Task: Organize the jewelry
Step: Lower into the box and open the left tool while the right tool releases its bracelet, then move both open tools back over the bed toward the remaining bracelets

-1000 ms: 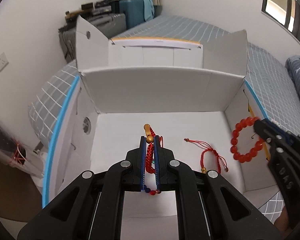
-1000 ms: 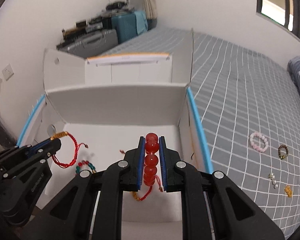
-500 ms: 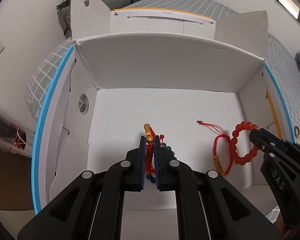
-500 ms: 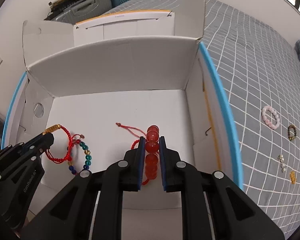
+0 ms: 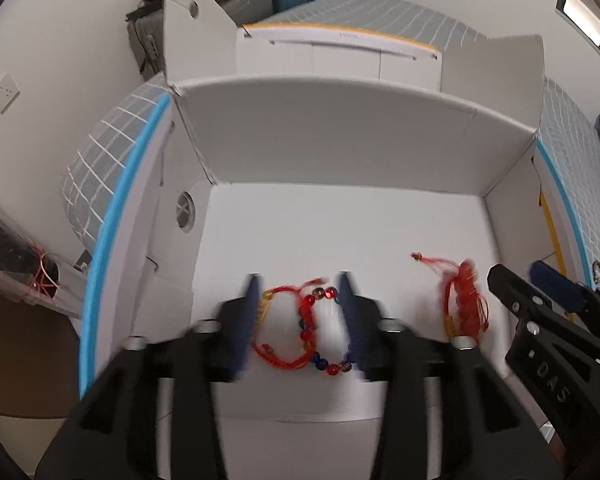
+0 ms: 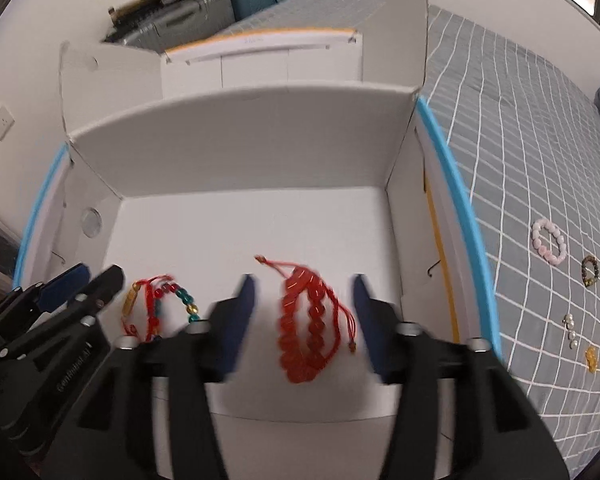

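Note:
A white cardboard box (image 5: pixel 340 152) stands open on the bed. My left gripper (image 5: pixel 300 284) is open over its floor, jaws wide apart. Between them lie a red cord bracelet with a gold tube (image 5: pixel 278 328) and a multicoloured bead bracelet (image 5: pixel 320 332). My right gripper (image 6: pixel 302 284) is open too. Between its jaws lie a red bead bracelet (image 6: pixel 300 332) and a red cord bracelet (image 6: pixel 340 312), also blurred in the left wrist view (image 5: pixel 466 300). The right gripper shows at the left view's right edge (image 5: pixel 540 292).
On the grey checked bedspread (image 6: pixel 520 128) right of the box lie a pink bead bracelet (image 6: pixel 548 240), a dark bead ring (image 6: pixel 589 270), small pearls (image 6: pixel 570 330) and a gold charm (image 6: pixel 591 358). Suitcases (image 6: pixel 204 8) stand by the far wall.
Both grippers have opened and let go of their bracelets, which now lie on the box floor. Both moved lower into the box.

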The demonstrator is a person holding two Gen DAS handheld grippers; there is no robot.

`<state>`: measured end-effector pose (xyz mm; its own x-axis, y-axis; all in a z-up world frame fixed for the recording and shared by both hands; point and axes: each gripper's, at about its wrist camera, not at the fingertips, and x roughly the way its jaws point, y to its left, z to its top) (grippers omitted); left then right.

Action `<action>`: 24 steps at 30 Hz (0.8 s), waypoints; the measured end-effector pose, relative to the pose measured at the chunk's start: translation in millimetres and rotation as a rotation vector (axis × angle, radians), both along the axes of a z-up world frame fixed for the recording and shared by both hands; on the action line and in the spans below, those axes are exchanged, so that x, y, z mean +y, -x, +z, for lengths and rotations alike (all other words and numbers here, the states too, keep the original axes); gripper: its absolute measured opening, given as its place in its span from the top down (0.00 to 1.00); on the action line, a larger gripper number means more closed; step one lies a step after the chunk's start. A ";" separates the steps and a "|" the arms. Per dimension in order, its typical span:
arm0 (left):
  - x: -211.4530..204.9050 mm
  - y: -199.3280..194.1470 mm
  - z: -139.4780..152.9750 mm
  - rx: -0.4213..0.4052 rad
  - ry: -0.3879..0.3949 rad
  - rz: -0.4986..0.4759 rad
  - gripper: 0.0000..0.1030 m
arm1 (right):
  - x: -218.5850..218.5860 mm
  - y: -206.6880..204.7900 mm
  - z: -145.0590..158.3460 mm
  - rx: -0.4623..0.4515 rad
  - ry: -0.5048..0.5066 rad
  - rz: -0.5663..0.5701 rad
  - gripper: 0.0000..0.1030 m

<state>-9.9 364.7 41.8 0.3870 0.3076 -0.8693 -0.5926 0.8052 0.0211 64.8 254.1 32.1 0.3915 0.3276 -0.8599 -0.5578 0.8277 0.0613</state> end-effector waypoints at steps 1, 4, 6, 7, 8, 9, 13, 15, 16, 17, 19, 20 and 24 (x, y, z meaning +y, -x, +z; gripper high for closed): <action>0.1 2.6 4.6 -0.018 -0.009 0.005 0.36 | -2.0 0.5 3.5 -0.007 -0.011 -0.003 0.41; 3.4 9.4 16.5 -0.058 -0.031 0.026 0.20 | -8.5 2.2 10.8 -0.018 -0.040 -0.012 0.25; 5.4 11.3 20.3 -0.065 -0.053 0.039 0.13 | -10.2 3.4 14.8 -0.032 -0.048 -0.010 0.20; 6.3 13.5 22.4 -0.072 -0.064 0.046 0.12 | -11.7 4.1 16.4 -0.040 -0.051 -0.010 0.19; 7.4 14.8 23.5 -0.072 -0.067 0.052 0.11 | -12.4 4.6 17.0 -0.044 -0.052 -0.010 0.17; 8.1 15.3 23.5 -0.072 -0.068 0.057 0.11 | -13.3 4.8 17.4 -0.047 -0.054 -0.010 0.16; 7.7 14.1 22.4 -0.066 -0.070 0.055 0.11 | -16.5 6.2 17.7 -0.052 -0.061 -0.009 0.15; 6.5 13.2 23.9 -0.071 -0.075 0.051 0.10 | -18.5 8.0 19.2 -0.057 -0.072 -0.007 0.13; 6.6 14.1 24.0 -0.074 -0.078 0.049 0.09 | -19.6 8.1 20.0 -0.058 -0.077 -0.008 0.12; 5.7 14.3 24.5 -0.076 -0.083 0.048 0.09 | -22.0 8.8 21.2 -0.060 -0.084 -0.010 0.12; 3.6 15.1 24.9 -0.078 -0.089 0.042 0.08 | -26.1 10.3 24.9 -0.074 -0.092 -0.018 0.10; 2.6 15.4 25.5 -0.081 -0.091 0.041 0.08 | -28.4 11.6 27.5 -0.085 -0.098 -0.019 0.09; -7.4 16.4 31.6 -0.106 -0.096 0.029 0.06 | -41.0 14.6 36.9 -0.113 -0.116 -0.032 0.07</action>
